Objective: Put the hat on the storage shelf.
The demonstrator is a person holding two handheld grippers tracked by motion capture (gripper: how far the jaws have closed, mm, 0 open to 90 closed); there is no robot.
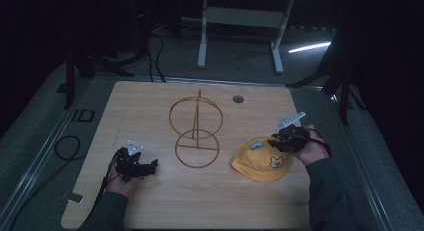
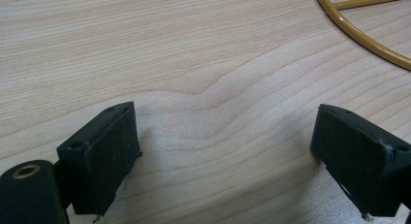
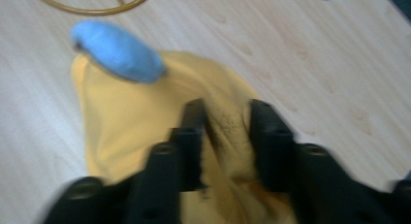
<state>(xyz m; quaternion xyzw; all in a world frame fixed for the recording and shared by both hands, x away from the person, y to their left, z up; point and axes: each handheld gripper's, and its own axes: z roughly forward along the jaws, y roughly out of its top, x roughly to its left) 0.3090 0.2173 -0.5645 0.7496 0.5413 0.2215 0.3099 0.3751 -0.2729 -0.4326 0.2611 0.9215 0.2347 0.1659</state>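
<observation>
While the right gripper (image 3: 220,132) pinches a fold of the yellow cap (image 1: 262,163), its two black jaws stand close together with bunched fabric pressed between them, so the grip looks made. Seen from that gripper, the cap spreads away ahead and to the left on the wooden table (image 1: 150,201), and its blue ear (image 3: 118,52) sits up beyond the jaws. From above, the cap lies flat just under and in front of the right gripper (image 1: 289,140), its bear patch (image 1: 276,162) facing the person.

Beyond the cap's far edge from the right gripper, and just ahead and to the right of the left gripper (image 1: 134,163), stands the gold wire stand (image 1: 196,131), a round base with an upright ring, bare of anything.

That left gripper (image 2: 223,151) rests low over bare wood, jaws spread wide with nothing between them.

By my reading, the work is at its start: the cap is caught but not yet lifted, and carrying it to the stand and settling it there likely remains.
</observation>
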